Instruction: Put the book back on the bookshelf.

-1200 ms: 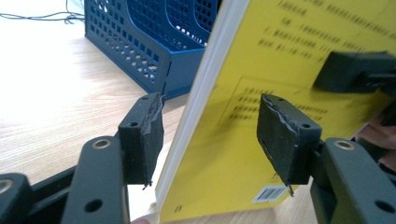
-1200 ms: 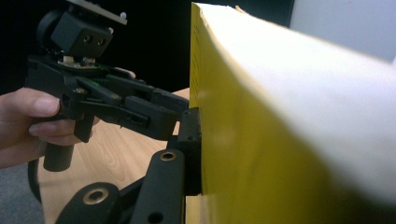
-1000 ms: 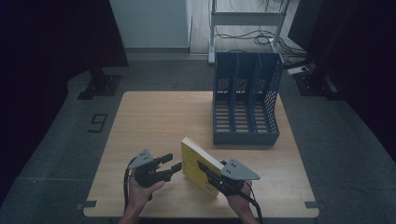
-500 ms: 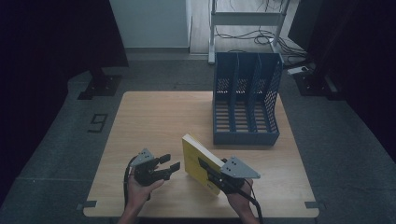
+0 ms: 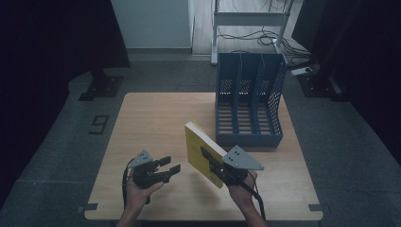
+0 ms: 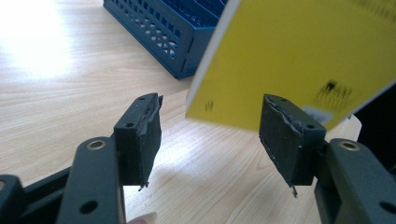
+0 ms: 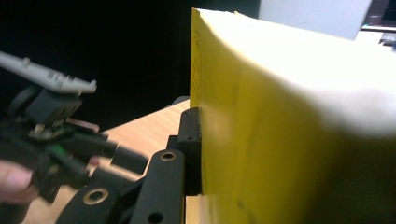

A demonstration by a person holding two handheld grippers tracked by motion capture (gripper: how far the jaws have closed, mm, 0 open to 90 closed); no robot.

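Clamping the thick yellow softcover book (image 5: 202, 152), the right gripper (image 5: 215, 164) has tilted it up off the pale wooden table (image 5: 151, 123) since a second ago, toward the blue slotted file rack (image 5: 249, 106); the left gripper (image 5: 171, 166) waits alongside, jaws apart and empty.

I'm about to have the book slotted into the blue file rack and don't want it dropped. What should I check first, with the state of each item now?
1. Right gripper clamped on the yellow book: ok, a jaw presses flat against the cover.
2. Book clear of the table: ok, it hangs tilted above the wood.
3. Left gripper out of the way: ok, jaws open and empty, beside the book.
4. Rack slots free: ok, all three compartments look empty.
5. Rack upright and steady: ok, standing on the table's far right.
6. Grip firm enough against slipping: cannot tell.
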